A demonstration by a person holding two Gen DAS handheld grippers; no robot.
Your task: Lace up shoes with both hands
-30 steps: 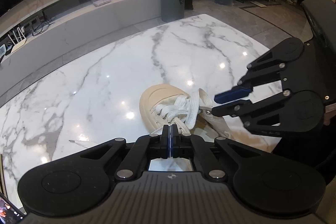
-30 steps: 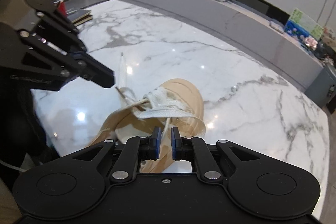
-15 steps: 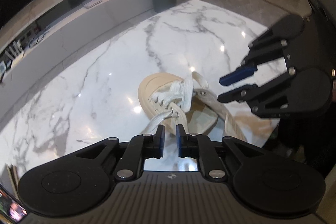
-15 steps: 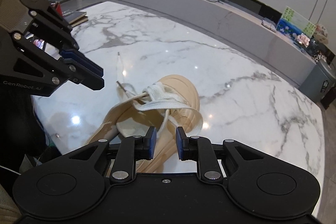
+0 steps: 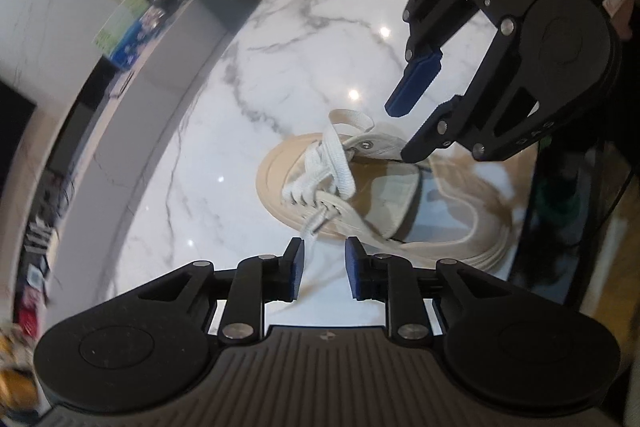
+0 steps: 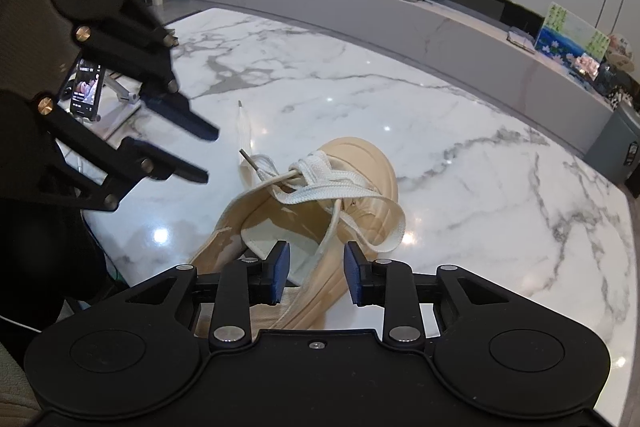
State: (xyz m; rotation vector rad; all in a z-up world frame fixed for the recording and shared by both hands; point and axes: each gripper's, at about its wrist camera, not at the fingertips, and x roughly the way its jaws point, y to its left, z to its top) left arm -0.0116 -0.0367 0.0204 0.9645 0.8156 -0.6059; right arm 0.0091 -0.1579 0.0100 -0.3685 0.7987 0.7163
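Here we get two angles on one beige shoe [image 5: 360,187] lying on the marble table [image 5: 224,131]. Only the right wrist view gives us the loose lace end with its tip [image 6: 242,119] resting on the marble beyond the shoe's far side, and the phone on a stand [image 6: 86,91] behind the left claw. Only the left wrist view gives us the metal eyelet [image 5: 365,144] on the shoe's far flank and the dark insole inside the opening, though that picture is smeared at its edges.

Our left claw [image 5: 323,269] has its jaws opening, with a narrow gap between the blue pads. A strand of white lace [image 5: 320,219] hangs from the near eyelets just ahead of that gap, and a thin run of it passes between the pads; we see neither pad pressing it. Our right claw [image 6: 314,277] is likewise opening, a little wider. A cream lace strand [image 6: 320,259] runs down through its gap from the crossed laces ahead, and the pads stand clear of it on both sides. The shoe's side wall lies directly under this claw.

From the right claw the shoe's long axis runs away and slightly to the right, toe far, heel opening near. From the left claw it lies crosswise just ahead, toe to the left, heel to the right beneath the right claw [image 5: 404,131].
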